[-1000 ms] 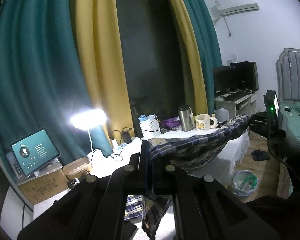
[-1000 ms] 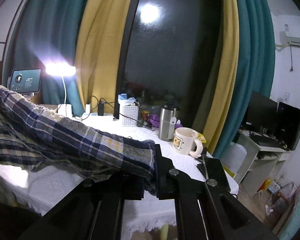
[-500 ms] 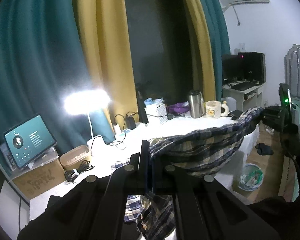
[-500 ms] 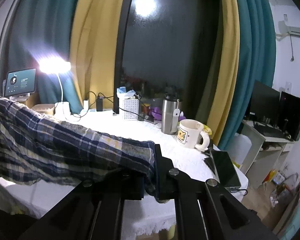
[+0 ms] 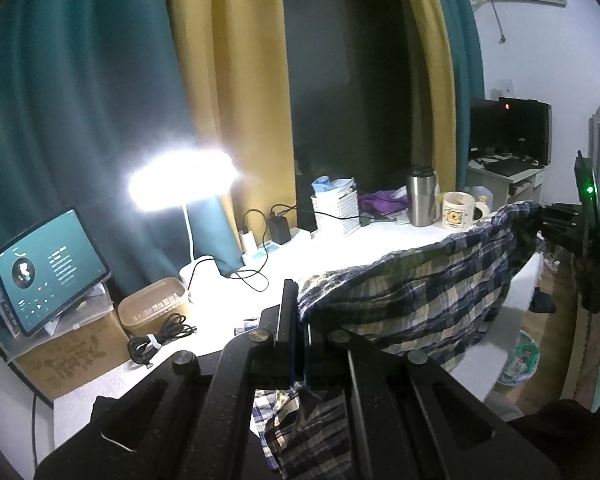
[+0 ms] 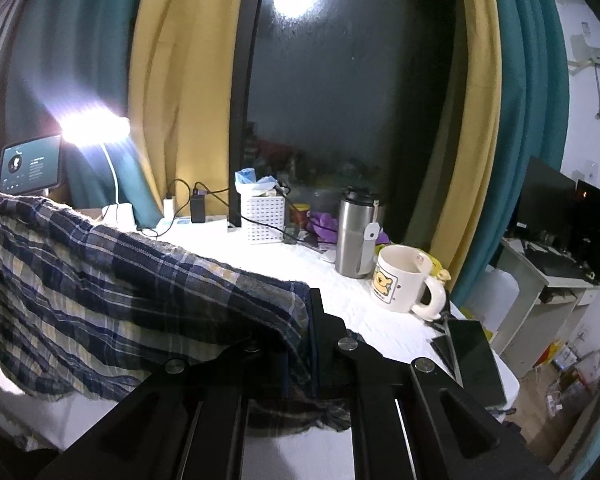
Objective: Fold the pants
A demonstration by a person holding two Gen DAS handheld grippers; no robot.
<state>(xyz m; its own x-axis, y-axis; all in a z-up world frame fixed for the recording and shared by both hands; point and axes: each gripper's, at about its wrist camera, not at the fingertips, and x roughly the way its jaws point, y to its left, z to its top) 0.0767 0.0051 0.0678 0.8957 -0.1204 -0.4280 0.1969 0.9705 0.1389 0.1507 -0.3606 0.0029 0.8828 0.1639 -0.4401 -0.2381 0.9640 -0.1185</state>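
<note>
- Bare white-covered surface [image 6: 352, 300] lies open at centre frame.
- Steel tumbler [image 6: 356, 234], cream cartoon mug [image 6: 400, 280] and white perforated basket [image 6: 262, 218] block the far edge.
- Black phone [image 6: 474, 360] lies lower right.

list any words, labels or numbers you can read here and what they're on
None can be read.
Tablet: white lines of text on its screen, too small and blurred.
Cardboard box: a dark printed mark, not legible.
Mug: a cartoon picture with small print below it, too blurred.
Steel tumbler: a hanging tag, illegible.
</note>
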